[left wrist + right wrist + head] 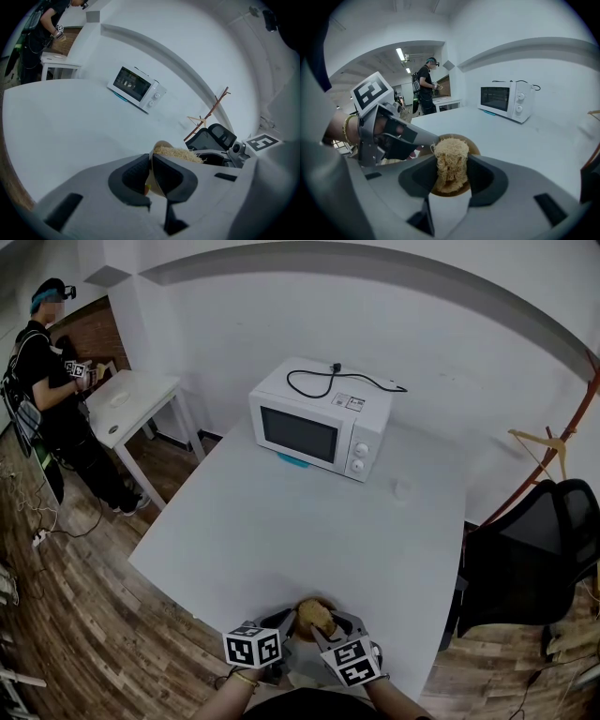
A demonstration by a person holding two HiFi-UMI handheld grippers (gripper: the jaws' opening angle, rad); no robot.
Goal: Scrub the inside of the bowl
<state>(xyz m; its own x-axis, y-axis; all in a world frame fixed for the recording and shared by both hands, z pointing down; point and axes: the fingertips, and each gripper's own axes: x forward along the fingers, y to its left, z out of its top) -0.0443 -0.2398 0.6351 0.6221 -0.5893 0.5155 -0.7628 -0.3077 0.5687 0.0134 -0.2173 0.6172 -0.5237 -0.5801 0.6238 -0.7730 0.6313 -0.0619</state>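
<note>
Pinching the thin wall of the small brown bowl (153,185), the left gripper (151,168) has its jaws pressed almost together, one pad inside the rim and one outside. Clamped in the right gripper (452,161) is a straw-coloured scrub pad (451,150), its far end poking into the bowl's mouth, which tilts toward it. Both meet at the near edge of the white table (281,521). The bowl looks light, stiff and thin-walled, so a rim grip should hold it, though it may twist under hard rubbing. The pad looks soft and springy, best gripped around its middle. Farther back stands a microwave (319,427); beyond, a person (47,371) works at another table (131,399).
</note>
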